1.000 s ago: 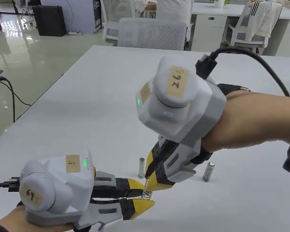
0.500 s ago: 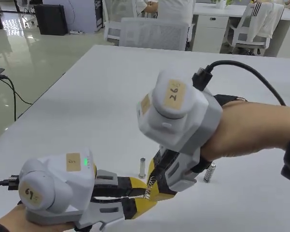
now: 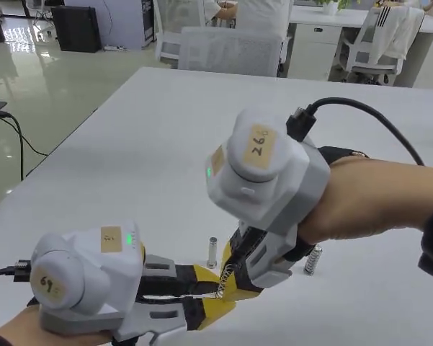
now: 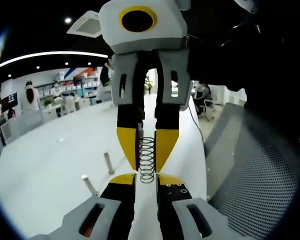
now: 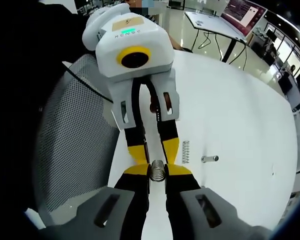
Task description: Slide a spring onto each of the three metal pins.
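Observation:
A steel spring [image 3: 225,278] hangs tilted just above the table between both grippers. In the left gripper view the spring [image 4: 147,159] runs up between the right gripper's yellow fingers [image 4: 165,145], and its lower end sits in my left gripper [image 4: 146,179]. The right gripper view looks at the spring [image 5: 157,171] end-on, with my right gripper [image 5: 157,172] shut on it. Two bare metal pins [image 4: 109,163] [image 4: 89,184] stand on the white table. One pin [image 3: 212,252] stands just beyond the grippers. Another spring [image 3: 312,259] stands upright to the right.
The white table [image 3: 130,166] stretches away ahead and to the left. A mesh office chair [image 4: 259,170] stands at its near side. More chairs [image 3: 227,50] and desks stand beyond the far edge. A black cable [image 3: 360,108] runs from the right gripper.
The spring has gone from upright to tilted between the jaws. The right gripper has dropped slightly and shifted right. The left gripper has barely moved.

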